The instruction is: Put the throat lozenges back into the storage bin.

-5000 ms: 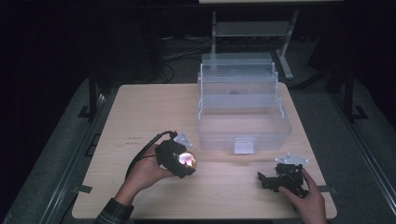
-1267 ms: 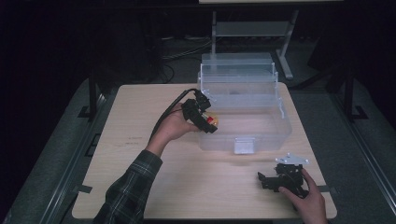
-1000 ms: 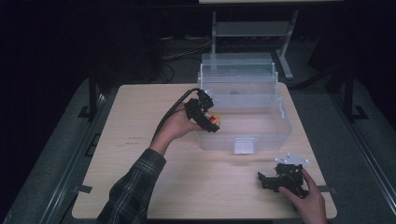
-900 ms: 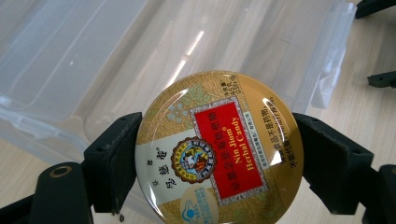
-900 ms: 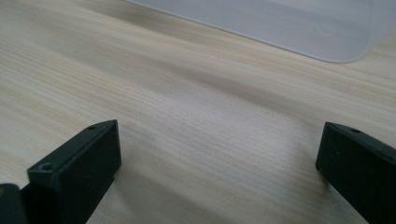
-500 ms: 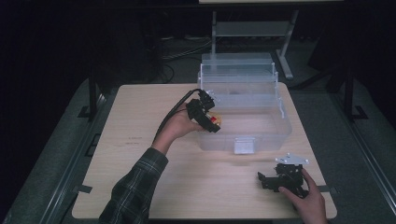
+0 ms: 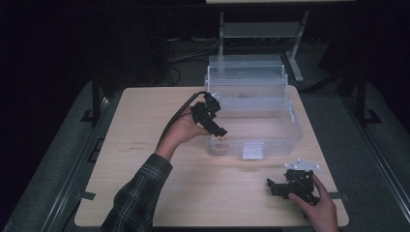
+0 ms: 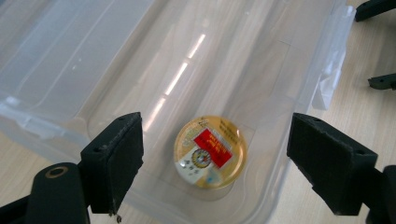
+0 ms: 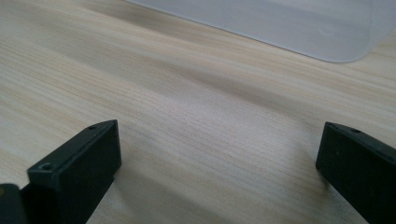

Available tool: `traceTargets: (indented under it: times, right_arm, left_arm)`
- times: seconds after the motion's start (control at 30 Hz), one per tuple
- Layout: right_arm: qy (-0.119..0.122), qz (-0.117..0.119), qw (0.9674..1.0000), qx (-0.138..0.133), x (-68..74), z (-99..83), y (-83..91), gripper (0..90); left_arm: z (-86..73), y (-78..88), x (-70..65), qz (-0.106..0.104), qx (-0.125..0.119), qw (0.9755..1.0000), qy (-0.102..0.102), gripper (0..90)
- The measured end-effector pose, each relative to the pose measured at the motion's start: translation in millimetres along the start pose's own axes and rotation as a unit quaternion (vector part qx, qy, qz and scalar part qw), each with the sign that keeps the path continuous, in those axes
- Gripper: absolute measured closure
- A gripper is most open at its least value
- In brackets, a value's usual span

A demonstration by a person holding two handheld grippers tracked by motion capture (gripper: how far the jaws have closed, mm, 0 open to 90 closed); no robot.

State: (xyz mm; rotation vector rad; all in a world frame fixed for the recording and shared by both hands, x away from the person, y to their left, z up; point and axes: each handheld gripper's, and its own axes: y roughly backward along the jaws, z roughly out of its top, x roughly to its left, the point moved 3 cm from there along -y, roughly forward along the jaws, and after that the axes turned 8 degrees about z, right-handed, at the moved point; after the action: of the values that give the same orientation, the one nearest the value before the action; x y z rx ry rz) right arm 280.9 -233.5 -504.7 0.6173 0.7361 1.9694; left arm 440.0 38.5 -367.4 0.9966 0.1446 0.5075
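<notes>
The left gripper (image 7: 212,121) is being held over the near-left corner of a clear plastic storage bin (image 7: 290,126), its jaws standing wide apart with nothing between them. In the left gripper view, a small round tin with a gold rim and a red label (image 8: 210,152) is seen lying flat on the bin floor (image 8: 219,70), framed between the open jaws but untouched by them. The bin is sitting toward the far right of the light wooden worktop (image 7: 145,116), with its lid raised at the back. The right gripper (image 7: 292,186) is being rested low at the near-right corner of the worktop, well apart from the bin; its jaws are likewise spread wide and empty over bare wood (image 9: 196,116).
</notes>
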Motion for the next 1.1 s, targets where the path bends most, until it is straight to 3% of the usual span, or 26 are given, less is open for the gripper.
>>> traceTargets:
  times: [0.5, 0.8, 1.1]
  right_arm:
    - [0.001, 0.000, 1.0000, -0.001, -0.2, 0.0, 0.0, 0.0]
    - [0.001, 0.000, 1.0000, 0.000, -0.1, 0.0, -0.1, 0.0]
    - [-0.002, 0.000, 1.0000, 0.000, 0.2, 0.0, -0.1, 0.0]
  left_arm:
    - [-20.1, 33.1, 1.5, 0.015, -0.013, 0.9997, 0.011, 17.8]
    - [-32.3, 44.2, -1.2, 0.020, -0.018, 0.9995, 0.014, 17.7]
    - [-54.3, 55.0, -1.1, 0.029, -0.024, 0.9988, 0.030, 17.7]
